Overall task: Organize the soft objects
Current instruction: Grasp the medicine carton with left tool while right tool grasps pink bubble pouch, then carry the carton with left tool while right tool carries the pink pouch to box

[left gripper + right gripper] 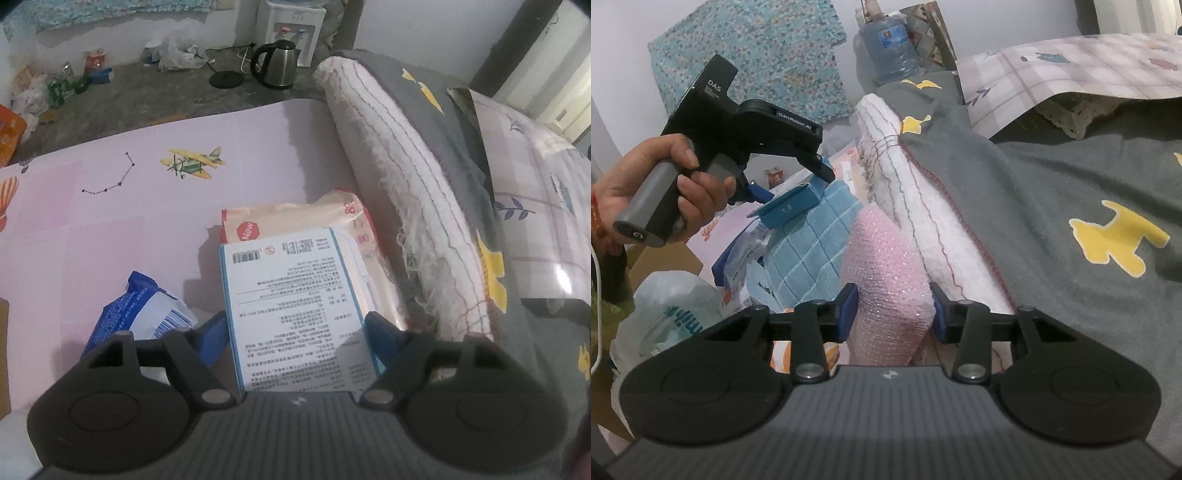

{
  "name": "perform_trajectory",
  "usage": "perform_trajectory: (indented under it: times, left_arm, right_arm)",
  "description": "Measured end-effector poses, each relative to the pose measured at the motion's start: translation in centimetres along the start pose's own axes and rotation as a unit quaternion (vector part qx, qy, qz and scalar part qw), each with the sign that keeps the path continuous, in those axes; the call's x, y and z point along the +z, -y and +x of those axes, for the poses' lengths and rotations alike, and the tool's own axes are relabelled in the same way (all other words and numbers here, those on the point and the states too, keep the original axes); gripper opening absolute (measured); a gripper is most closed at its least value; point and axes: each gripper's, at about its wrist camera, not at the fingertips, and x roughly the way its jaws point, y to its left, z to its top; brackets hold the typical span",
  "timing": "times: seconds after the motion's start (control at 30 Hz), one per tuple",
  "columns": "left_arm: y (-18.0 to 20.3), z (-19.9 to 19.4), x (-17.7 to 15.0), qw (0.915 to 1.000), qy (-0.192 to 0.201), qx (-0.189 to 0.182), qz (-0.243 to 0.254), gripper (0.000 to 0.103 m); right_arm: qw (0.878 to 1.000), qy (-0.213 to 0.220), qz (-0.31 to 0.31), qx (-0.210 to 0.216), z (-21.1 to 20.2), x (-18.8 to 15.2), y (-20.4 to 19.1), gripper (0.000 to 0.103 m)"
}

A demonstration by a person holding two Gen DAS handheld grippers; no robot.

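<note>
In the left wrist view my left gripper point(295, 328) is shut on a flat pack with a white printed label point(295, 295), held above the pink mat point(147, 206). A peach wipes pack point(295, 218) lies just beyond it, against a rolled white towel point(406, 206). A blue and white packet point(144, 310) lies at the left. In the right wrist view my right gripper point(892, 312) is shut on a pink bubble-wrap bundle point(886, 266), beside the white towel point(923, 206) and a blue checked cloth point(812, 251). The left gripper point(798, 199) shows there, holding its pack.
A grey blanket with yellow shapes point(1071, 221) covers the right side. A kettle point(275, 64) and a water dispenser point(291, 26) stand on the floor beyond the mat. Plastic bags point(672, 310) and a cardboard box point(661, 258) lie at the left.
</note>
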Motion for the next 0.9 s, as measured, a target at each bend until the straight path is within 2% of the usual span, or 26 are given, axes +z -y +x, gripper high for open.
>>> perform_trajectory:
  times: [0.1,0.37,0.67,0.77,0.9]
  left_arm:
    - [-0.5,-0.7,-0.2,0.9999,0.008,-0.013,-0.006,0.079]
    - [-1.7,-4.9,-1.1,0.9984,0.029,-0.049,-0.009,0.079]
    - [-3.9,-13.9,-4.2,0.9933,0.073,-0.09,0.001,0.079]
    - [-5.9,-17.5,-5.6,0.9906,0.098,-0.095,0.002,0.079]
    - [-9.9,-22.4,-7.8,0.9866,0.136,-0.089,-0.007,0.079]
  right_arm:
    - [1.0,0.005,0.012,0.01,-0.4,0.1,0.2,0.031]
    - [0.998,0.029,0.043,0.026,-3.0,0.5,0.3,0.029]
    - [0.995,0.057,0.056,0.051,-7.8,0.7,-1.2,0.029]
    - [0.994,0.065,0.05,0.066,-9.4,0.9,-2.6,0.029]
    - [0.991,0.066,0.045,0.107,-10.7,1.6,-5.2,0.029]
